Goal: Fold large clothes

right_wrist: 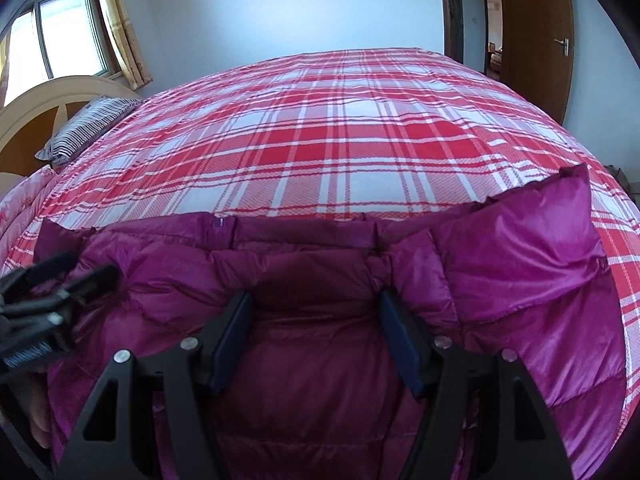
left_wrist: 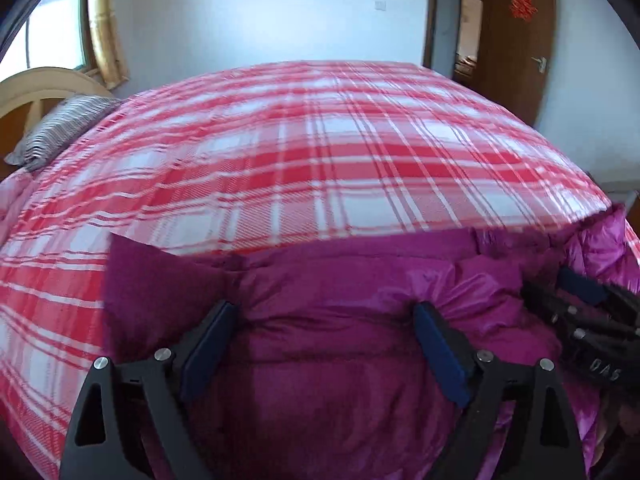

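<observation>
A magenta quilted down jacket (left_wrist: 340,264) lies bunched at the near edge of the bed, its shiny side (right_wrist: 520,260) spread toward the right. My left gripper (left_wrist: 324,312) stands open over the jacket's left part, its blue-padded fingertips pressing into puffy fabric that fills the gap. A darker flap (left_wrist: 160,280) sticks out to its left. My right gripper (right_wrist: 314,300) is also open, a little narrower, with a fold of the jacket between its fingers. Each gripper shows in the other's view: the right gripper (left_wrist: 580,300) and the left gripper (right_wrist: 60,276).
The bed carries a red and white plaid cover (left_wrist: 300,140) stretching far ahead. A striped pillow (left_wrist: 60,132) and a curved headboard (right_wrist: 48,96) are at the far left, below a curtained window (right_wrist: 60,28). A brown door (right_wrist: 536,40) stands open at the far right.
</observation>
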The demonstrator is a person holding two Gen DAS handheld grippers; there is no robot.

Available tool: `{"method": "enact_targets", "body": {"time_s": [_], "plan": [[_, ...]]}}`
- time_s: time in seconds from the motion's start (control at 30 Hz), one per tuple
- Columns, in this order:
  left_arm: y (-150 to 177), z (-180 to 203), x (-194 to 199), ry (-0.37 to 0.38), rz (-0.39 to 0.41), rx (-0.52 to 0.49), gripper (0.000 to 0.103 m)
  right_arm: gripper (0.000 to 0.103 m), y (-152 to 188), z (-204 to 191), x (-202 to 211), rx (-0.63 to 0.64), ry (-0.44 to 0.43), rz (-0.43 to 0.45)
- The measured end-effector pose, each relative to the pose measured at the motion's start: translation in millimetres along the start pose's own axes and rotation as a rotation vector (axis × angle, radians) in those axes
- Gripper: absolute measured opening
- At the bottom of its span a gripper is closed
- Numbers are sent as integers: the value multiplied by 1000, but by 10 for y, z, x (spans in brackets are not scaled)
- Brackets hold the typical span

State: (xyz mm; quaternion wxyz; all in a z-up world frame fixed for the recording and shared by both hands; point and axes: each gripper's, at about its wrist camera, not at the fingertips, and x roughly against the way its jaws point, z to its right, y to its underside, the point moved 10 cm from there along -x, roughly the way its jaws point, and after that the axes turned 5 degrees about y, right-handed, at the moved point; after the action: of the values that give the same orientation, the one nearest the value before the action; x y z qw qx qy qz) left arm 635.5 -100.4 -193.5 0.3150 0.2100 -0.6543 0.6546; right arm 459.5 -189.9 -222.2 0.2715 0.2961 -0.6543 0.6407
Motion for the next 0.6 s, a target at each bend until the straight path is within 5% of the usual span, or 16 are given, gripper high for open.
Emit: {"method": "enact_targets", "body": {"time_s": [0.13, 0.23, 0.37, 0.6], "plan": [[-201, -248, 203, -89, 100, -3, 91, 70, 6, 6, -8, -3, -8, -2], [-160, -557, -5, -109, 23, 98, 91, 71, 4, 11, -13, -6, -12, -2], [24, -798, -307, -3, -61, 292, 91, 71, 6, 7, -14, -9, -16, -3], [83, -800, -417, 0, -89, 319, 97, 71, 12, -2, -29, -1, -9, -9]]}}
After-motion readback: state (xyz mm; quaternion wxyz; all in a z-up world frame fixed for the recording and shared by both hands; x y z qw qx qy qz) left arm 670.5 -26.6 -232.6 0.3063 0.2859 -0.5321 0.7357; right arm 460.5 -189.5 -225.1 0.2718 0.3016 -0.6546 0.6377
